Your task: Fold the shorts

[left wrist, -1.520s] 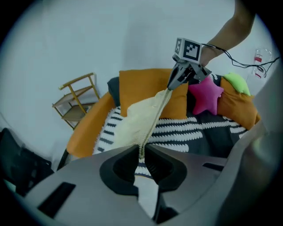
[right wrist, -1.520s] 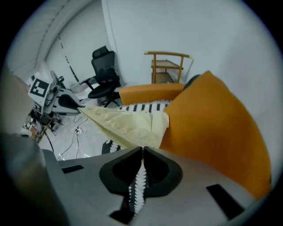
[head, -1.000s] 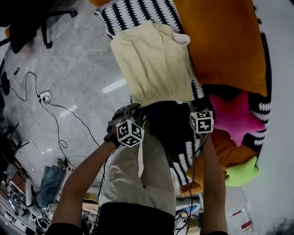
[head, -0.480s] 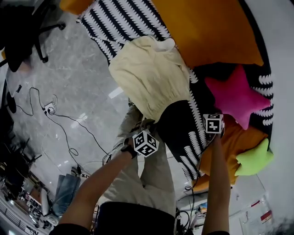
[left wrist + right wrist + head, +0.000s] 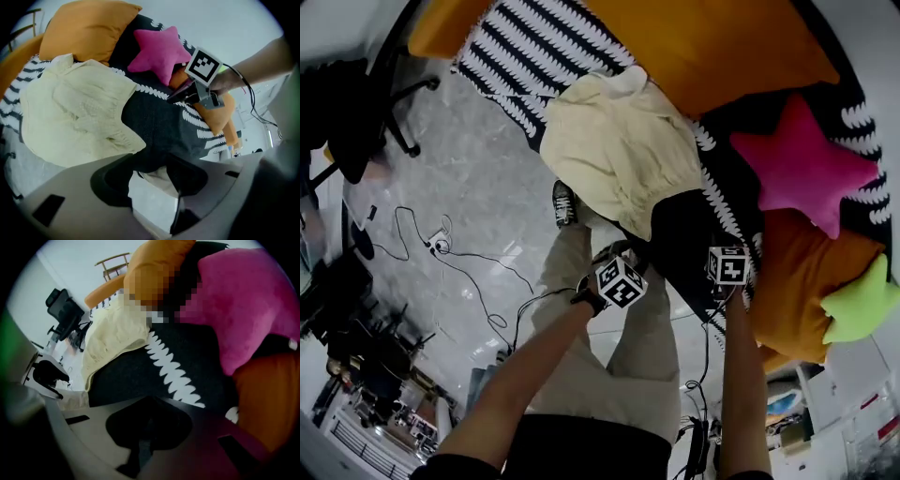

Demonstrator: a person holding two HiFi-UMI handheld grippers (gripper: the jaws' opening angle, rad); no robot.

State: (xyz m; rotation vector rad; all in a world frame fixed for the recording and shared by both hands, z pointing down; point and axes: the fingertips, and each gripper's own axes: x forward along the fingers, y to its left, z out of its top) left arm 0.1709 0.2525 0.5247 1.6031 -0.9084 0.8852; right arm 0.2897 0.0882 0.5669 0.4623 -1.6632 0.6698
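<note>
Cream shorts (image 5: 619, 150) lie flat on a black-and-white patterned blanket (image 5: 520, 47), their gathered waistband toward me. My left gripper (image 5: 623, 255) hangs past the blanket's near edge, apart from the shorts. Its jaws have just been opening and stand apart (image 5: 150, 171), with only pale trousers and floor showing between them. My right gripper (image 5: 722, 246) is over the dark blanket to the right of the shorts, shut with nothing seen in it (image 5: 145, 427). The left gripper view shows the shorts (image 5: 79, 112) at left and the right gripper (image 5: 190, 93) beyond them. The right gripper view has the shorts (image 5: 115, 333) at upper left.
A pink star cushion (image 5: 806, 164), orange cushions (image 5: 712, 47) and a green cushion (image 5: 862, 300) crowd the blanket's far and right sides. The person's trousered legs (image 5: 628, 366) stand at the blanket's edge. Cables (image 5: 478, 281) and an office chair (image 5: 366, 131) are on the grey floor at left.
Both grippers have drawn back from the shorts' waistband toward the blanket's near edge. The left jaws have opened. The shorts lie where they were.
</note>
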